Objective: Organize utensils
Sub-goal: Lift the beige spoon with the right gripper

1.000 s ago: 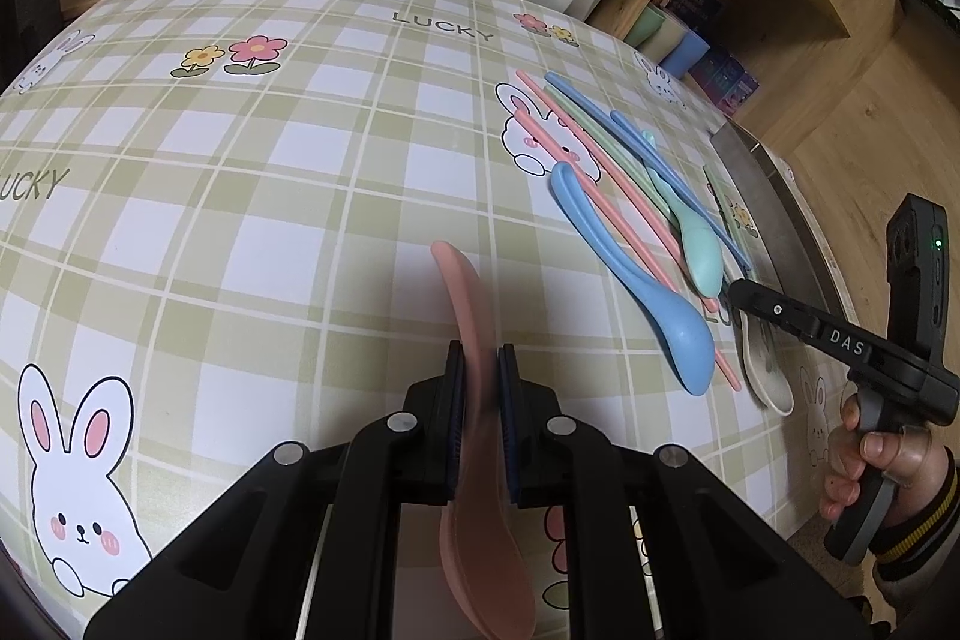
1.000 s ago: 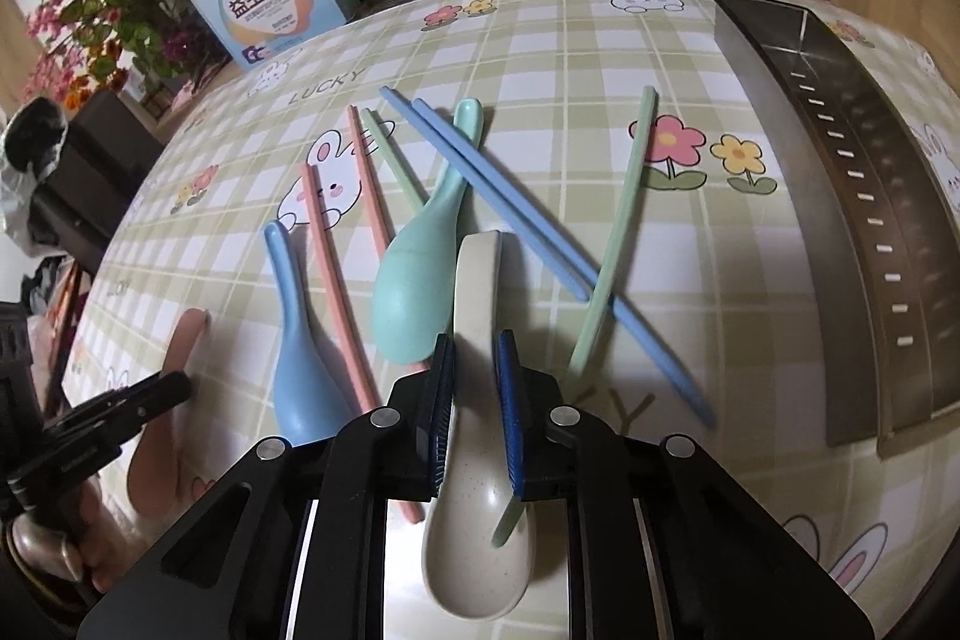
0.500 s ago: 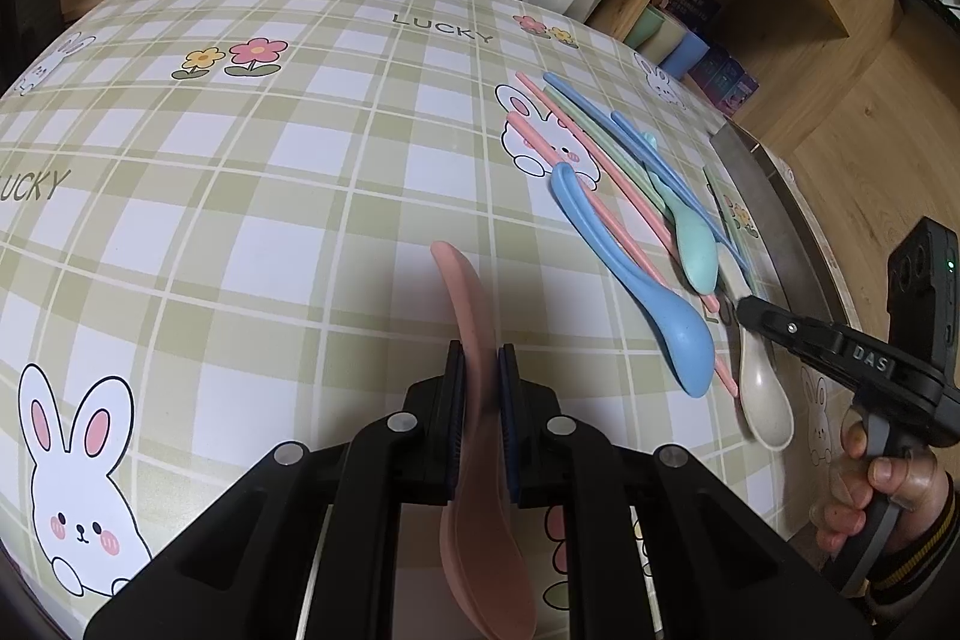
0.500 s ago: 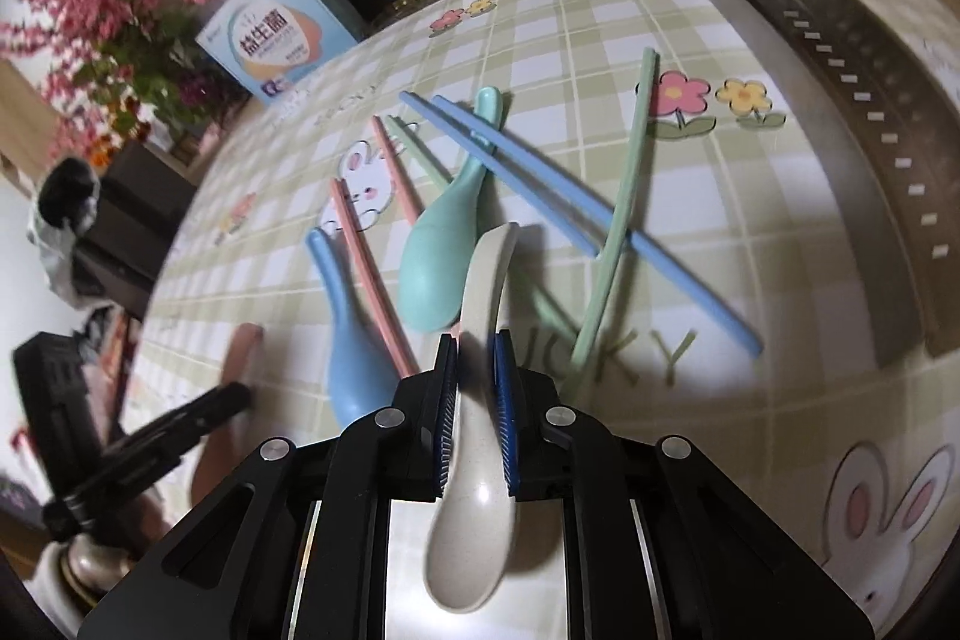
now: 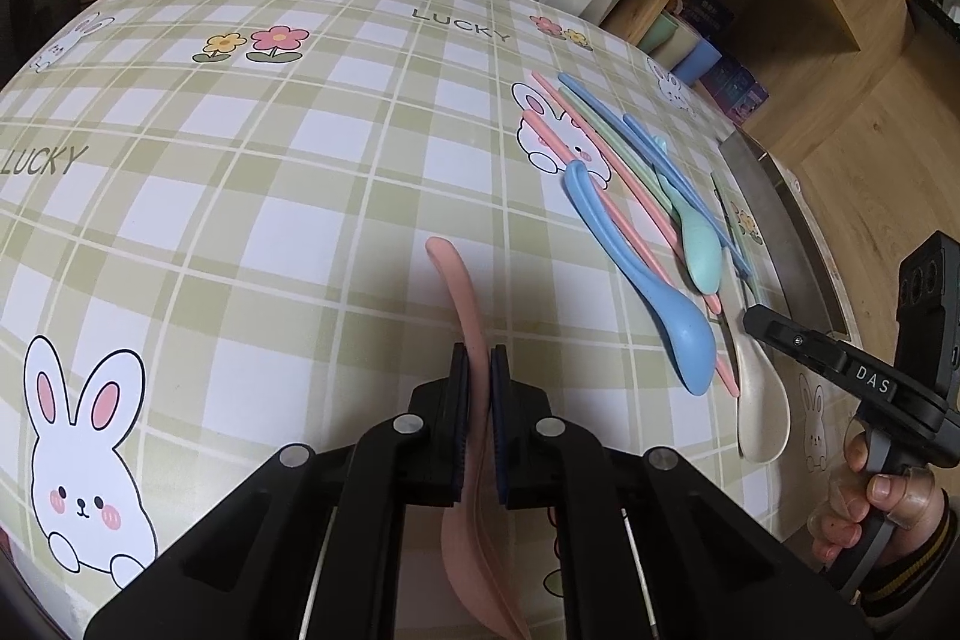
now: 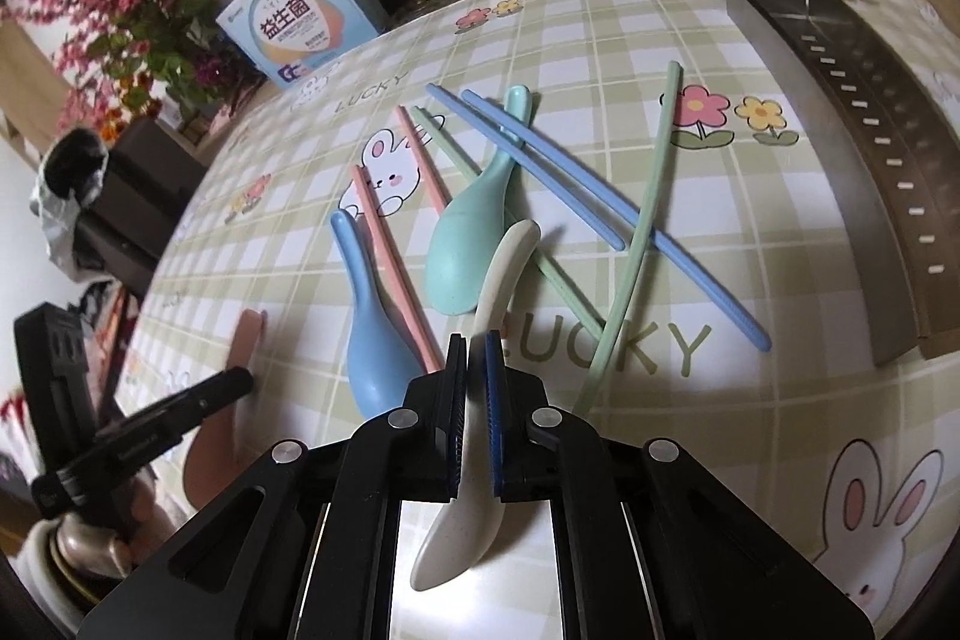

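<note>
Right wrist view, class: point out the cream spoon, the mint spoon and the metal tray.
cream spoon (image 6: pixel 510 268), right wrist view, on its handle.
mint spoon (image 6: pixel 459 250), right wrist view, on its bowl.
metal tray (image 6: pixel 840 196), right wrist view, on its near wall.

Left tablecloth (image 5: pixel 252 232) bare — chopsticks (image 6: pixel 600 196) clutter beside metal tray (image 6: pixel 840 148).

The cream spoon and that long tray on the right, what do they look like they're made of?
Cream spoon: probably matte plastic or wheat-straw composite, going by its faint speckles and lack of shine. Long tray: looks like brushed stainless steel, grey with a dull sheen and punched slots.
</note>
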A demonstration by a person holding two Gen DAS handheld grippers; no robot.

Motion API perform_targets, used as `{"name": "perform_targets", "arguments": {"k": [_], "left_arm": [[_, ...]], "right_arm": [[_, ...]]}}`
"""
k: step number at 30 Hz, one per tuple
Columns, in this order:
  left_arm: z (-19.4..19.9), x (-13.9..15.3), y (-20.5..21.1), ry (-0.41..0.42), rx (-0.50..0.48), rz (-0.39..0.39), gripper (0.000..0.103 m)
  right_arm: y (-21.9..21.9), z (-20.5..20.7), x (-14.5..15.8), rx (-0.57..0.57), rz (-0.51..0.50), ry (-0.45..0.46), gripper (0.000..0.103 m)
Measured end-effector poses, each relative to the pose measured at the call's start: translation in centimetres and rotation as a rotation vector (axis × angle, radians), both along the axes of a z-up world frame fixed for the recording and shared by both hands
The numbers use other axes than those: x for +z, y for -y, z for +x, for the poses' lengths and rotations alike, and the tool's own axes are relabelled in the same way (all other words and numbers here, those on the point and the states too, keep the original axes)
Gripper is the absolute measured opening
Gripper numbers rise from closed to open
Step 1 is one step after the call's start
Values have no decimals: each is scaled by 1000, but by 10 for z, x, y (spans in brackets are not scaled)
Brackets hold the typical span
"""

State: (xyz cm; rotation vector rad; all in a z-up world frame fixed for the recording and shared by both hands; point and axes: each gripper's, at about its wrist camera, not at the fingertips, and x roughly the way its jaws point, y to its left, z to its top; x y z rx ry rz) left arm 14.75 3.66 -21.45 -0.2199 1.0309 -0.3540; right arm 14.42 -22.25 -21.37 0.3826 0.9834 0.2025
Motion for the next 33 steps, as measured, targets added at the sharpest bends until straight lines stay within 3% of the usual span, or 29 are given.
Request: {"name": "perform_targets", "arguments": {"k": [16,33], "left_arm": [[-1,0,-1,-1,2,-11,7],[-2,0,-2,-3,3,-20,7]], "right_arm": [[5,3,4,-29,-224,-24,9],[22,0,4,-65,-201,-29,9]]}}
